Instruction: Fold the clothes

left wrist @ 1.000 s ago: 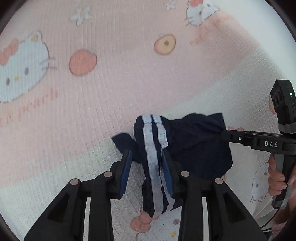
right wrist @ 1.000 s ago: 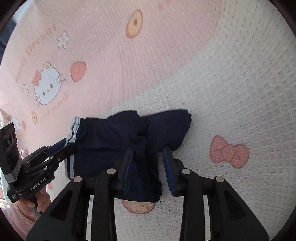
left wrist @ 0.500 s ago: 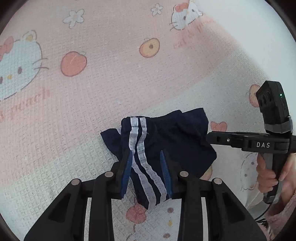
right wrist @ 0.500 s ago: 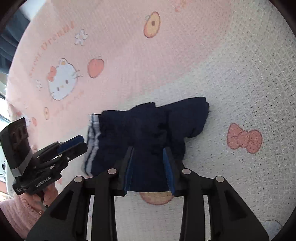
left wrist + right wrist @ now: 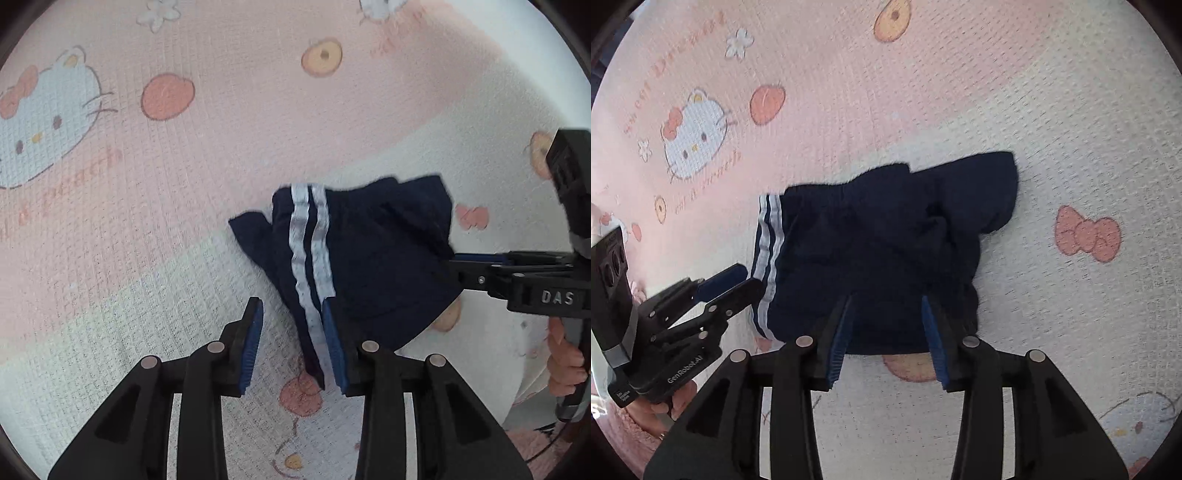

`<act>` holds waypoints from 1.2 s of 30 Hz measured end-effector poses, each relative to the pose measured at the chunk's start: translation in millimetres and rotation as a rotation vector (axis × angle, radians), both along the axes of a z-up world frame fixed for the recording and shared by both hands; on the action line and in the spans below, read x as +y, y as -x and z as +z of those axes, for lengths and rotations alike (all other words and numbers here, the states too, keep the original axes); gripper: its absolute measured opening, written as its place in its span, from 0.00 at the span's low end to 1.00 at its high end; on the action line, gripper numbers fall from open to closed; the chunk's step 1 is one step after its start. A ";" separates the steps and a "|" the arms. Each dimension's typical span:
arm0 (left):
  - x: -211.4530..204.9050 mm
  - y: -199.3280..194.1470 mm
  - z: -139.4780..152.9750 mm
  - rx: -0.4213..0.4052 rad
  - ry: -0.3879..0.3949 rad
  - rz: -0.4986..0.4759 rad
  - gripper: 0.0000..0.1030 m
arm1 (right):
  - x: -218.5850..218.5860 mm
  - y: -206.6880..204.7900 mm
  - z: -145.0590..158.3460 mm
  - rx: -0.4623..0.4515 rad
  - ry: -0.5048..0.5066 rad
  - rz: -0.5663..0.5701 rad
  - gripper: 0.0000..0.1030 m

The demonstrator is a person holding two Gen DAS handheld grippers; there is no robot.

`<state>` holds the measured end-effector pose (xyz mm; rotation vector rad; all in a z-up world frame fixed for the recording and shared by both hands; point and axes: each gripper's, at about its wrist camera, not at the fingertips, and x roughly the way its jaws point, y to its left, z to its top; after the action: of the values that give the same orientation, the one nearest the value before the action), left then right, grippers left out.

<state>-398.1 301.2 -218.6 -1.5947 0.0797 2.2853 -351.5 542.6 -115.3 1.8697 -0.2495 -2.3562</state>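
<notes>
Now, the scene line by line:

Shorts: navy shorts (image 5: 373, 258) with two white side stripes (image 5: 310, 243) lie crumpled on the blanket (image 5: 184, 221), just right of centre in the left wrist view and at centre in the right wrist view.

Blanket: pink and cream waffle weave, with a printed cat face (image 5: 44, 122) toward 10 o'clock and a pink bow (image 5: 1087, 238) at 3 o'clock in the right wrist view.

Left gripper (image 5: 293, 343): at 6 o'clock in its own view, jaws parting. The striped edge of the shorts runs down between the blue pads and lies against the right-hand one; the left-hand pad stands clear of the cloth, so nothing is clamped.

Right gripper (image 5: 886, 332): at 6 o'clock in its own view, jaws parting. The near hem of the shorts sits between the pads, which do not squeeze it.

Hands: a hand (image 5: 565, 358) grips the right tool's handle at 4 o'clock in the left wrist view; fingers (image 5: 665, 410) hold the left tool at 8 o'clock in the right wrist view.
</notes>
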 end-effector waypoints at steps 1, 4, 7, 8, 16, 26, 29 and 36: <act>-4.7 0.9 0.0 -0.031 -0.022 0.014 0.36 | -6.2 0.2 -5.6 -0.024 -0.016 0.019 0.39; -29.0 -4.1 30.1 0.004 -0.050 0.047 0.36 | -13.4 -5.2 11.2 0.002 -0.080 0.080 0.39; -53.0 -11.4 62.7 0.078 -0.029 0.045 0.36 | -12.8 -10.3 46.3 0.064 -0.080 0.059 0.39; -61.8 -12.4 70.8 0.081 -0.040 0.059 0.36 | -15.8 -11.9 59.3 0.087 -0.077 0.044 0.39; -154.8 -46.4 145.4 0.166 -0.073 0.266 0.45 | -133.6 -41.4 161.7 0.312 -0.040 0.044 0.68; -293.0 -136.4 230.6 0.310 0.086 0.523 0.49 | -316.8 -86.5 203.2 0.430 -0.044 0.101 0.87; -319.6 -155.1 234.3 0.303 0.103 0.567 0.50 | -344.2 -103.6 211.4 0.437 -0.082 0.108 0.88; -336.9 -236.4 247.0 0.329 0.133 0.611 0.56 | -359.4 -178.4 218.0 0.451 -0.045 0.118 0.98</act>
<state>-161.7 -35.7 28.3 -1.4224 -0.2080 3.0557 -173.2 183.2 102.7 1.2737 -0.0377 -2.6280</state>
